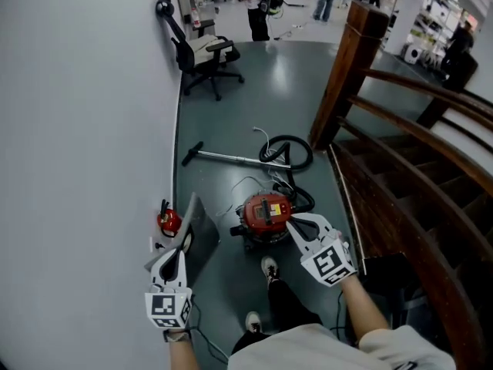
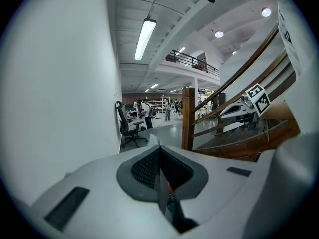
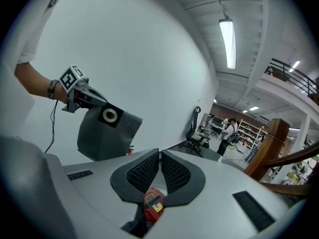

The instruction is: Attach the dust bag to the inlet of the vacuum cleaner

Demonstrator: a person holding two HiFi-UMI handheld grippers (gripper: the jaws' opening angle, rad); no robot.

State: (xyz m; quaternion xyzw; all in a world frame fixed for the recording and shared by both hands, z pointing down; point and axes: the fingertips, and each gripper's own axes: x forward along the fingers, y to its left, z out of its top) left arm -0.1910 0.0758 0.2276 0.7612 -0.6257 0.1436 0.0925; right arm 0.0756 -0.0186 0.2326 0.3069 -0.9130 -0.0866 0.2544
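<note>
A red canister vacuum cleaner (image 1: 264, 214) stands on the dark floor just ahead of the person's feet, and shows below the right jaws (image 3: 153, 203). My left gripper (image 1: 185, 241) is shut on the top edge of a grey dust bag (image 1: 196, 233), which hangs beside the white wall. In the right gripper view the dust bag (image 3: 107, 133) shows a round collar (image 3: 109, 115) under the left gripper (image 3: 102, 102). A thin grey edge of the bag (image 2: 162, 193) sits between the left gripper's (image 2: 160, 173) jaws. My right gripper (image 1: 291, 223) hovers over the vacuum, shut and empty (image 3: 160, 163).
The vacuum's black hose (image 1: 289, 153) and metal wand (image 1: 223, 157) lie on the floor beyond it. A red fire extinguisher (image 1: 169, 220) stands by the wall. A wooden stair railing (image 1: 416, 129) runs along the right. An office chair (image 1: 202, 56) and people stand far back.
</note>
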